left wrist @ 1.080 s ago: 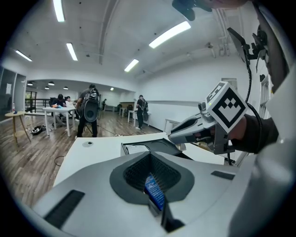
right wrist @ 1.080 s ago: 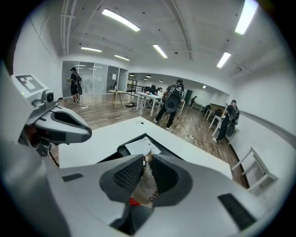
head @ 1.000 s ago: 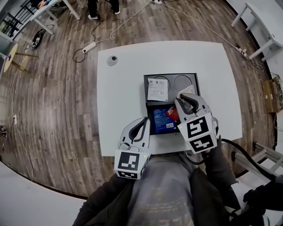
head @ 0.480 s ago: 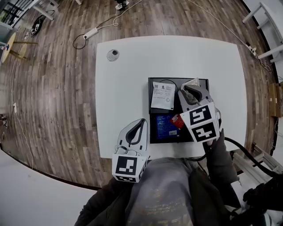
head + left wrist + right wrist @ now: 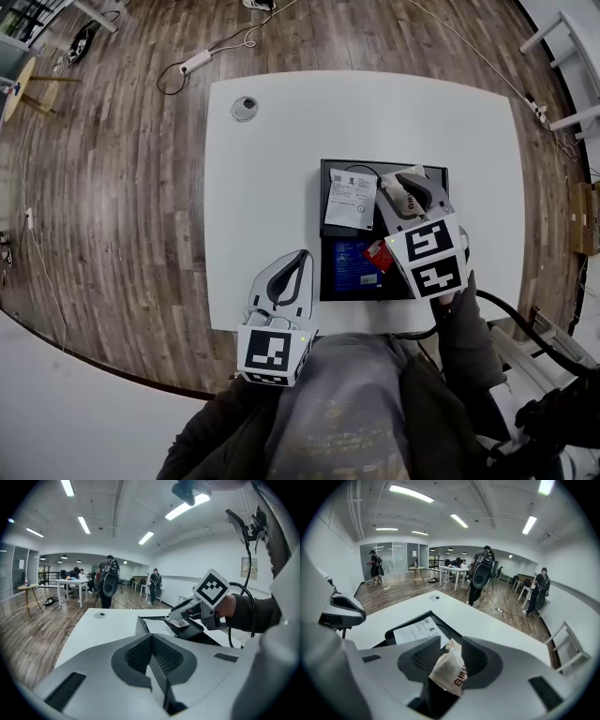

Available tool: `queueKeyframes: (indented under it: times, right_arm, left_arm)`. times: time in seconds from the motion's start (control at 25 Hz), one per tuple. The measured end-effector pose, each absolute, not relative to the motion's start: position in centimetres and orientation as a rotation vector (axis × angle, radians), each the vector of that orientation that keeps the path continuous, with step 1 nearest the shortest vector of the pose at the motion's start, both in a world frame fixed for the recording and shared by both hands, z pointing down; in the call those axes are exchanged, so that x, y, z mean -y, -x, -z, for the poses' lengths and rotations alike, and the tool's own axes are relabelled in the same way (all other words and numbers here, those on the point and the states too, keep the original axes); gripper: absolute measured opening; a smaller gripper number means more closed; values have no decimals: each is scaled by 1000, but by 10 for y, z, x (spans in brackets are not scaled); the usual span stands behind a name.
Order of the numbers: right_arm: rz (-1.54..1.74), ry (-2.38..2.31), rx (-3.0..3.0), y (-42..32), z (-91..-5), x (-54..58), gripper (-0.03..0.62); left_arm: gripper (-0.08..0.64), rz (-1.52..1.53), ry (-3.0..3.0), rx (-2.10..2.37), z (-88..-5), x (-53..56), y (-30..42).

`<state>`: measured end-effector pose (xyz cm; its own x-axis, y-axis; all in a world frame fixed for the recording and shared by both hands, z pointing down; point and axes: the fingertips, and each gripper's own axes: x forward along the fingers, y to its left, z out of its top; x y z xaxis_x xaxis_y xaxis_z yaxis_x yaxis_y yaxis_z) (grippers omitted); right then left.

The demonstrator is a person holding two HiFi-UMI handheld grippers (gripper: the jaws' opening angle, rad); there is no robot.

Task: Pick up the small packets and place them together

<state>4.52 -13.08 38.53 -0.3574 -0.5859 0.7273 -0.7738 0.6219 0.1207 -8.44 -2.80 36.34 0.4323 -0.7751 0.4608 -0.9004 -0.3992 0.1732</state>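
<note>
Packet (image 5: pixel 449 670), soft, light and crinkly, lies between the jaws of the right gripper (image 5: pixel 404 184), which have just been opening, over the black box (image 5: pixel 324 277) just right of frame centre; best pinched gently mid-body; left gripper (image 5: pixel 151 638) closed, empty

1. A white square table (image 5: pixel 272 187) stands on a wood plank floor (image 5: pixel 112 206).
2. An open black box (image 5: pixel 325 286) sits on the table's near right part.
3. A white printed paper slip (image 5: pixel 350 199) lies inside it, with a blue card (image 5: pixel 349 261) nearer the person.
4. A round grey grommet (image 5: pixel 245 108) sits by the table's far left corner.
5. A white power strip (image 5: pixel 195 64) lies on the floor.
6. People (image 5: pixel 108 581) stand far off.
</note>
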Motion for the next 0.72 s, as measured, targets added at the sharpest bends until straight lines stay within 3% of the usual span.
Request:
queueKeyframes:
  times: [0.72]
  right_arm:
    - [-249,-1251,2090,-81,-352,47,130]
  left_arm:
    - [2,-396,-2471,1349,-334,-22,58]
